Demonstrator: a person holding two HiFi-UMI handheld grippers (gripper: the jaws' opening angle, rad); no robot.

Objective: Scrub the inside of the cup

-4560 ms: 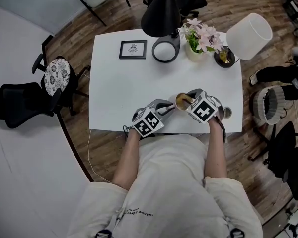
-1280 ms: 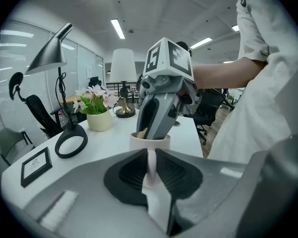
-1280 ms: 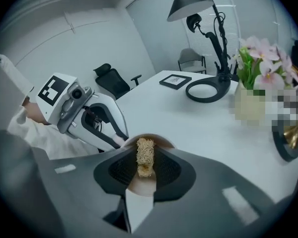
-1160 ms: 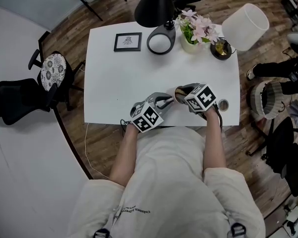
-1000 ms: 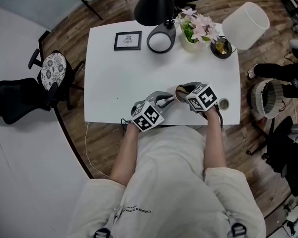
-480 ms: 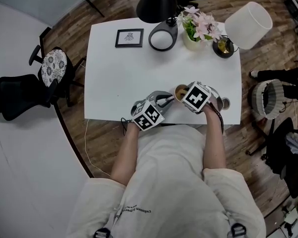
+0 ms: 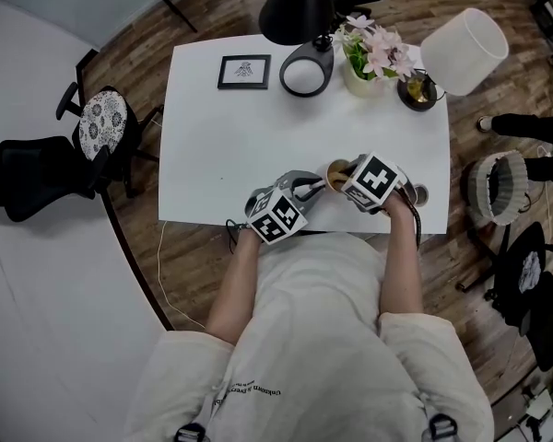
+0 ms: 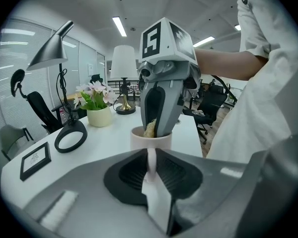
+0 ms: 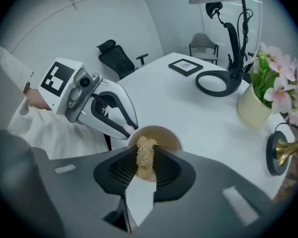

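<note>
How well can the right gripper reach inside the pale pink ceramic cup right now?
Probably yes: the cup is uncovered, the right gripper, tongs shut on a yellow fibrous scrubber, dips into its mouth, and the left gripper grips its handle.

Your cup [image 8: 151,139] is pale pinkish-white and stands upright, mouth up, near the front edge of the white table [image 7: 221,155]. Your left gripper [image 8: 150,158] clamps its handle [image 8: 151,165]. The scrub pad [image 9: 147,146], a yellowish fibrous wad pinched by your right gripper [image 9: 145,156], dips into the cup's mouth.
</note>
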